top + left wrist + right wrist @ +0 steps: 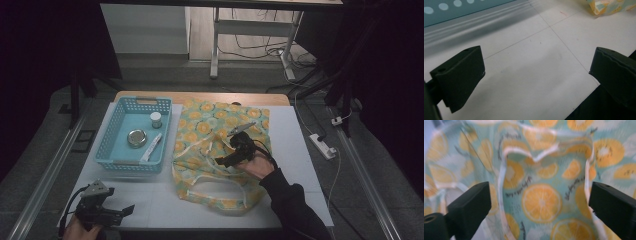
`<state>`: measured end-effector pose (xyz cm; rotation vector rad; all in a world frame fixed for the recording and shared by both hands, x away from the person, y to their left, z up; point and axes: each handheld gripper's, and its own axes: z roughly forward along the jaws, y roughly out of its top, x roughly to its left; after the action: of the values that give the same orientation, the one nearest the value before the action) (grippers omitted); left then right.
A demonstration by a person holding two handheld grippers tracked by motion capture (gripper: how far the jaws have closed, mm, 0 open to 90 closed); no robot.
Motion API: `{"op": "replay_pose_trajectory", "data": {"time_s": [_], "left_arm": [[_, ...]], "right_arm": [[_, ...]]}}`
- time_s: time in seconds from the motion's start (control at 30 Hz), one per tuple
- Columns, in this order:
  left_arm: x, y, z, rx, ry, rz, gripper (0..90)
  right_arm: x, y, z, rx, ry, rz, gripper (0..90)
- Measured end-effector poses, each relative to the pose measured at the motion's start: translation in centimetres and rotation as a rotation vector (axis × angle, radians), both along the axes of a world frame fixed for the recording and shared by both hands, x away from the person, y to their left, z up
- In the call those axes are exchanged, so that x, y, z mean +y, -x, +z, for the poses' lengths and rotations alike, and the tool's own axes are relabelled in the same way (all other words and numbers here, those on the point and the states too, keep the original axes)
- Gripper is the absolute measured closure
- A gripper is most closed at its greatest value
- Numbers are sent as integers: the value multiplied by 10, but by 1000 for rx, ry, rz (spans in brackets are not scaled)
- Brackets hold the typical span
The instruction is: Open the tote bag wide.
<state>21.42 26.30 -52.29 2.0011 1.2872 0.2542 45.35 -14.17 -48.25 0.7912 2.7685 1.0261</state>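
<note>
Bag, soft floppy cloth with orange slices printed on it, lies flat in the middle of the table in the high view, and the right gripper hangs over it with jaws wide and holding nothing, so a grab could pinch both layers and keep it closed. Left gripper, in its own view, is wide open over smooth white table, with the bag's corner at 1 o'clock. Right gripper's own view shows wrinkly cloth and a white strap at 10 o'clock that could slip away.

White table, blue basket at left, orange-print fabric bag spread beside it
</note>
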Motion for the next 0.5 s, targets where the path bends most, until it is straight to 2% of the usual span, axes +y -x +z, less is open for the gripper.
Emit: {"op": "replay_pose_trajectory", "data": {"time_s": [0.07, 0.2, 0.23, 0.5], "left_arm": [[0, 0, 0, 0, -1, -2, 0], [0, 0, 0, 0, 0, -3, 0], [0, 0, 0, 1, 0, -3, 0], [0, -1, 0, 3, 1, -5, 0]], "right_arm": [[-1, 6, -8, -1, 23, -4, 14], [-2, 10, -16, 9, 38, -4, 0], [-1, 12, -21, 1, 50, -3, 0], [4, 20, -38, -37, 109, 12, 0]]}}
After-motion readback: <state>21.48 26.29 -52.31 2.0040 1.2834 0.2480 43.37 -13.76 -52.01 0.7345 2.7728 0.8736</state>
